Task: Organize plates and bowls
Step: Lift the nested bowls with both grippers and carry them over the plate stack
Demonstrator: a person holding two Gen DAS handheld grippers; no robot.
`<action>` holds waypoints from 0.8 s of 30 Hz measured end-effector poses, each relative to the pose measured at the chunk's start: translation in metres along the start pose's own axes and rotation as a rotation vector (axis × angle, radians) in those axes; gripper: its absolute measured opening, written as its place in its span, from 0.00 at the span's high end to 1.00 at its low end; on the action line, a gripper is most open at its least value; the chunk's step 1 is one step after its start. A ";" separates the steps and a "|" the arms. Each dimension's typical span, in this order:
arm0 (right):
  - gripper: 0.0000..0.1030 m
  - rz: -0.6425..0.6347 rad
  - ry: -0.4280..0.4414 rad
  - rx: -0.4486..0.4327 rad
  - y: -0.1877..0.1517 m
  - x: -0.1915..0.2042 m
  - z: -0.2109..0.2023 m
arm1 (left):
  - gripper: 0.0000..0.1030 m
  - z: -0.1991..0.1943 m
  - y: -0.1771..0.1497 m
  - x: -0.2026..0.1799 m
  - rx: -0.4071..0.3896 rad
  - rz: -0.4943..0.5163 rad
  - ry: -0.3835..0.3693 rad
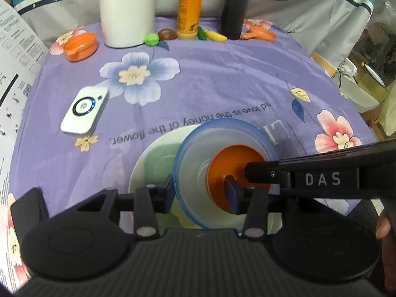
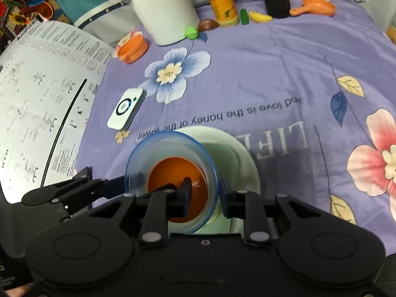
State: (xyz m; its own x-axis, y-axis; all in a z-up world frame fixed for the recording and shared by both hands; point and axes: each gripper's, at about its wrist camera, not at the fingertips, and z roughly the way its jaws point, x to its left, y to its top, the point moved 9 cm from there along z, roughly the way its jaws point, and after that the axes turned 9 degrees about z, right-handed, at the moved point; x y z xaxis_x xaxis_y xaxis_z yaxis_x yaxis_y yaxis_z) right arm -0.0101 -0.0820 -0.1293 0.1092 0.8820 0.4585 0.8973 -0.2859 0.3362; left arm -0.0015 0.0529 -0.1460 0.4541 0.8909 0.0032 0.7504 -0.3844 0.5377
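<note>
A table [image 1: 222, 79] under a purple flowered cloth bears a white device [image 1: 85, 109] at left, a pale plate [image 1: 153, 163] near, and far off an orange cup [image 1: 80, 45], white jug [image 1: 127, 12], orange bottle [image 1: 189, 7] and what look like toy fruits [image 1: 215, 34]

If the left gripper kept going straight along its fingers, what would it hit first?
Probably the pale green plate just below the blue-rimmed bowl that the left gripper grips by its wall; depth is unclear.

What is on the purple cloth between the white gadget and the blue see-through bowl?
Nothing but cloth. In the left wrist view, only printed words and a small flower pattern lie between the white gadget and the blue bowl on the purple cloth.
</note>
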 end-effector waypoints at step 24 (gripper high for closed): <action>0.74 0.018 0.008 0.107 -0.008 -0.001 0.027 | 0.56 0.022 -0.011 0.010 0.073 -0.031 -0.017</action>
State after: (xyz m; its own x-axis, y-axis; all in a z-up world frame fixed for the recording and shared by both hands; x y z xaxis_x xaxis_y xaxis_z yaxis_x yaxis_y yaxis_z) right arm -0.0057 -0.0703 -0.1546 0.1231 0.8738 0.4704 0.9358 -0.2600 0.2381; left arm 0.0059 0.0609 -0.1707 0.4382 0.8984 -0.0272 0.7968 -0.3743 0.4744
